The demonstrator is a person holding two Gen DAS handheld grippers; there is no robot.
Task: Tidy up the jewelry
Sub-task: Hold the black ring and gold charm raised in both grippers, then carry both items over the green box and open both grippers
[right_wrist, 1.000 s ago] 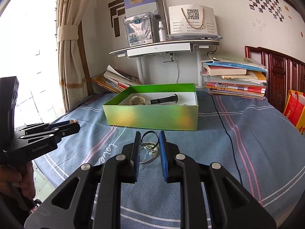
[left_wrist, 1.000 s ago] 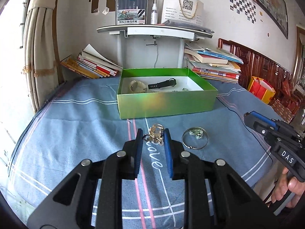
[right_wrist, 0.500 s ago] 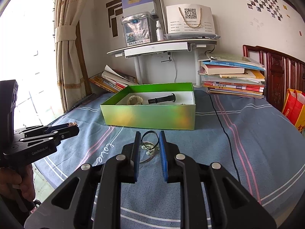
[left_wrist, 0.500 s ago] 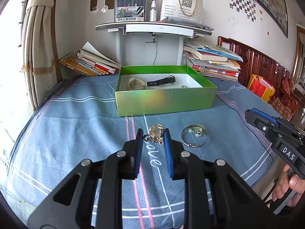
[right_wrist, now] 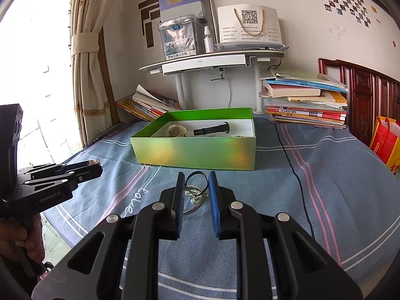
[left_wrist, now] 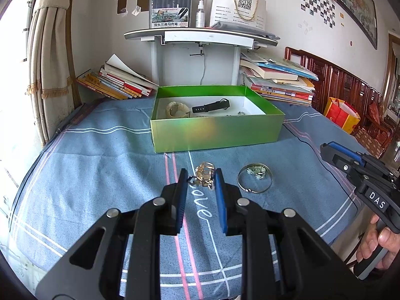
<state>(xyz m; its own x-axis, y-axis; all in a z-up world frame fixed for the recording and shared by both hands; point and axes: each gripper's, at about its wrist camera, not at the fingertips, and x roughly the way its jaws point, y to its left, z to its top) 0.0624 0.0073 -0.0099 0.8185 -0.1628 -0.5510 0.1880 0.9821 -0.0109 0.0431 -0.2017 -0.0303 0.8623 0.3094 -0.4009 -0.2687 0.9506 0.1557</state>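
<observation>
My left gripper [left_wrist: 200, 178] is shut on a gold chain piece [left_wrist: 205, 176] and holds it above the blue bedspread; the piece also shows at its tips in the right wrist view [right_wrist: 93, 162]. A silver bangle with pale beads [left_wrist: 255, 178] lies on the cloth to its right. My right gripper [right_wrist: 196, 186] is open, its fingers on either side of that bangle [right_wrist: 193, 195], just above it. The green box [left_wrist: 217, 130] behind holds a beige bracelet [left_wrist: 176, 110] and a black watch strap [left_wrist: 211, 106].
A white shelf stand [left_wrist: 200, 37] stands behind the box, with stacks of books [left_wrist: 277, 80] on both sides. A black cable [right_wrist: 292, 165] runs over the bedspread at the right. A curtain [left_wrist: 47, 57] hangs at the left.
The left gripper has risen a little with the gold piece in it. The right gripper has stayed over the bangle, still open.
</observation>
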